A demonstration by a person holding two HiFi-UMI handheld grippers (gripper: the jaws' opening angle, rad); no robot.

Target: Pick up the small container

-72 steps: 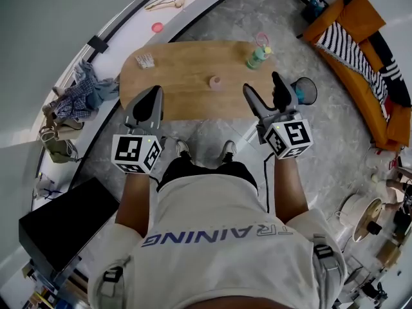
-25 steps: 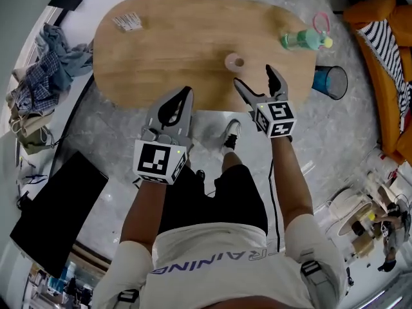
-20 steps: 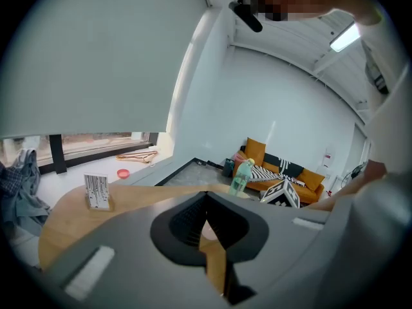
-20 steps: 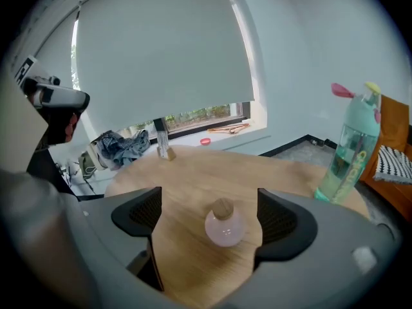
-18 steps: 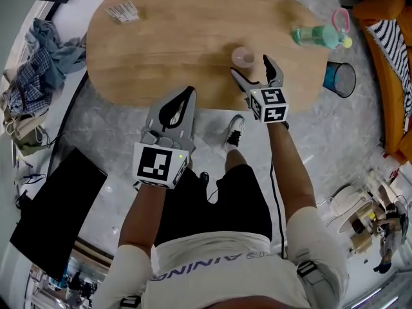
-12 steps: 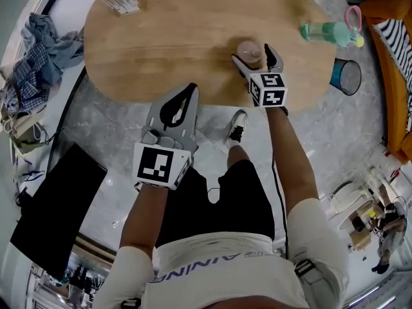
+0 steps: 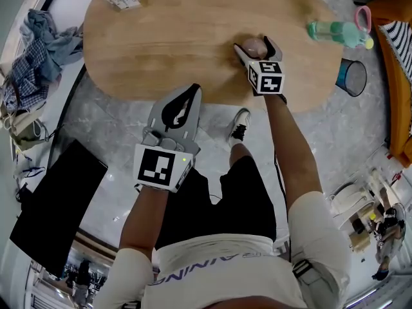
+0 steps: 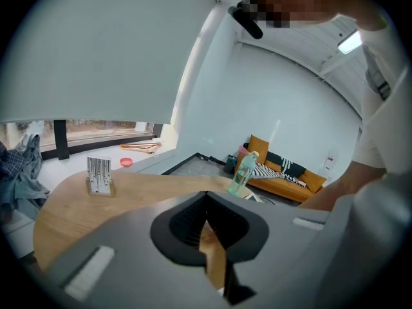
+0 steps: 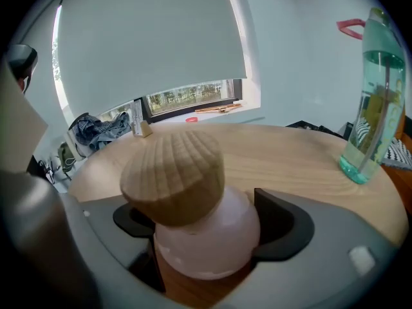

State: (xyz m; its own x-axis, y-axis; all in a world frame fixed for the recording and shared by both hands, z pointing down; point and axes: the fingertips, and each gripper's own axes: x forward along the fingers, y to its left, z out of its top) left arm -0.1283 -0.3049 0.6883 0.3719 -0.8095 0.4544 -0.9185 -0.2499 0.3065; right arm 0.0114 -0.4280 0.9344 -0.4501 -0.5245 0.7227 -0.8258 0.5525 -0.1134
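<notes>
Container (image 9: 206,237): pink, wooden cap, upright on table (image 7: 167,37), near-right part | right gripper (image 7: 254,45): jaws either side, closing in now | left gripper (image 7: 192,90): jaws together, empty, at near table edge | bottle (image 7: 335,32): upright, far right

Pale pink container (image 9: 209,238), tan lid (image 9: 174,172)

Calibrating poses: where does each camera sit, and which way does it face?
Head view: on the person's head, facing steeply down at the table; arms, legs show.
Left gripper view: on the left hand-held gripper, facing across the table; shut jaws show.
Right gripper view: on the right hand-held gripper, facing the small container between its closing jaws.
All share the green bottle.
</notes>
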